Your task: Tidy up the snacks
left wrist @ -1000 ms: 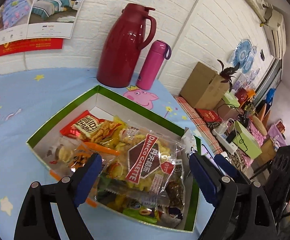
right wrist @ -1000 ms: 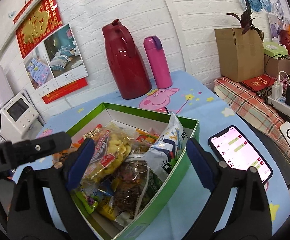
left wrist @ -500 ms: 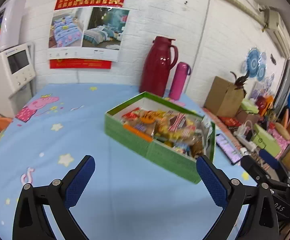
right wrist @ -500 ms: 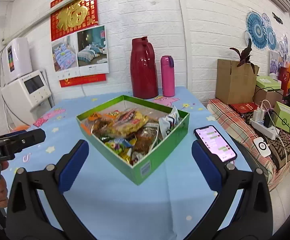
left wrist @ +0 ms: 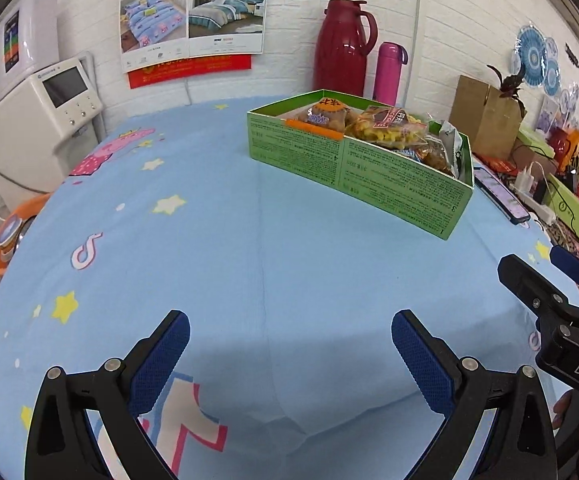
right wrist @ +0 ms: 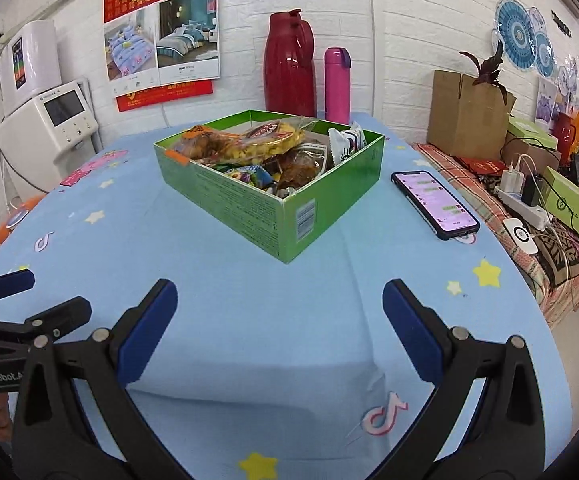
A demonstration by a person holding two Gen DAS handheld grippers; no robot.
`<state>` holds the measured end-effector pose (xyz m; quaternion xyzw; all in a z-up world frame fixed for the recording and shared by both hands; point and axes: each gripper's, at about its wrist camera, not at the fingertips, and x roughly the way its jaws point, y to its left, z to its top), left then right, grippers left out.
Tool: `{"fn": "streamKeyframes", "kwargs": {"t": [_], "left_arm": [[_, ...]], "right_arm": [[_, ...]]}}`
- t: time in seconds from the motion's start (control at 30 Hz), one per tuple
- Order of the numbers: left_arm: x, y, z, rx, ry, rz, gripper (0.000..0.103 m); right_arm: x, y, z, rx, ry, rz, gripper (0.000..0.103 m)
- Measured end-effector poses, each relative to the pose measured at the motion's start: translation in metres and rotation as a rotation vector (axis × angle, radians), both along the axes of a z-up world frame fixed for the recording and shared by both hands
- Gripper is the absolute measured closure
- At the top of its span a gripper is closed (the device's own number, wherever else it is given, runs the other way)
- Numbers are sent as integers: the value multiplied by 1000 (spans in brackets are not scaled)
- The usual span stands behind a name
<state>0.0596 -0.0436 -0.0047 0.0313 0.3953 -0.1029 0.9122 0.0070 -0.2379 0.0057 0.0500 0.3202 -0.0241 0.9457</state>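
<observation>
A green cardboard box [left wrist: 353,168] [right wrist: 249,204] stands on the blue tablecloth, filled with several snack packets [left wrist: 389,128] [right wrist: 261,144]. My left gripper [left wrist: 289,356] hangs open over the near part of the table, well short of the box, with nothing between its blue pads. My right gripper [right wrist: 279,326] is open too, empty, low over the cloth in front of the box's near corner. Each gripper shows at the edge of the other's view: the right one [left wrist: 557,280] and the left one [right wrist: 13,300].
A red thermos jug [right wrist: 289,68] and a pink bottle [right wrist: 337,84] stand behind the box by the wall. A phone [right wrist: 435,204] lies lit to the box's right. A white appliance [left wrist: 37,120] sits left of the table; a power strip [right wrist: 525,204] and boxes lie right.
Both grippers have drawn back and down from just above the box to the table's near side. The box now stands far ahead of them, and both stay open and empty.
</observation>
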Motion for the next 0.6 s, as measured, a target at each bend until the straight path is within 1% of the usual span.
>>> {"fn": "streamKeyframes", "kwargs": {"t": [0.13, 0.33, 0.47, 0.6], "left_arm": [[-4, 5, 5, 4, -24, 20, 0], [-4, 14, 7, -3, -34, 33, 0], [-4, 20, 6, -31, -33, 41, 0], [-4, 22, 4, -22, -31, 49, 0]], "right_arm": [[-6, 0, 1, -13, 0, -19, 1], [-7, -4, -1, -7, 4, -40, 1], [-5, -1, -3, -1, 7, -30, 1], [-3, 3, -4, -7, 13, -19, 1]]}}
